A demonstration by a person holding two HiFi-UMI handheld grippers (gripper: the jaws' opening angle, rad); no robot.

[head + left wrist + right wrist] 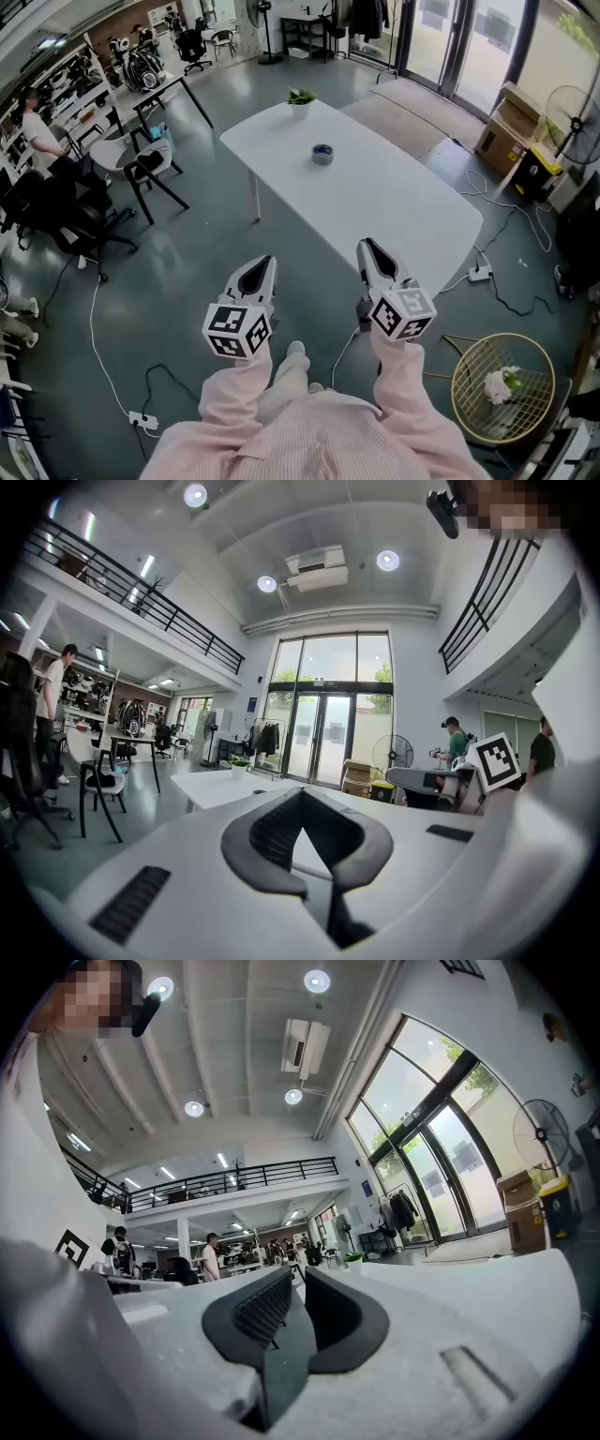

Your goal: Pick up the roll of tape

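Note:
The roll of tape (322, 154), small and dark blue-grey, lies on the white table (394, 206) towards its far half. Both grippers hover in front of the table's near end, well short of the roll and pointing at it. My left gripper (265, 264) is left of the table corner; in the left gripper view (300, 794) its pad tips meet and nothing is between them. My right gripper (368, 248) is over the near table edge; in the right gripper view (298, 1277) a narrow gap shows between the pads, with nothing in it.
A small potted plant (300, 98) stands at the table's far corner. Black chairs (141, 173) and a desk stand to the left, where a person (37, 131) is. Cables and a power strip (480, 273) lie on the floor at right, near a round wire fan guard (502, 386).

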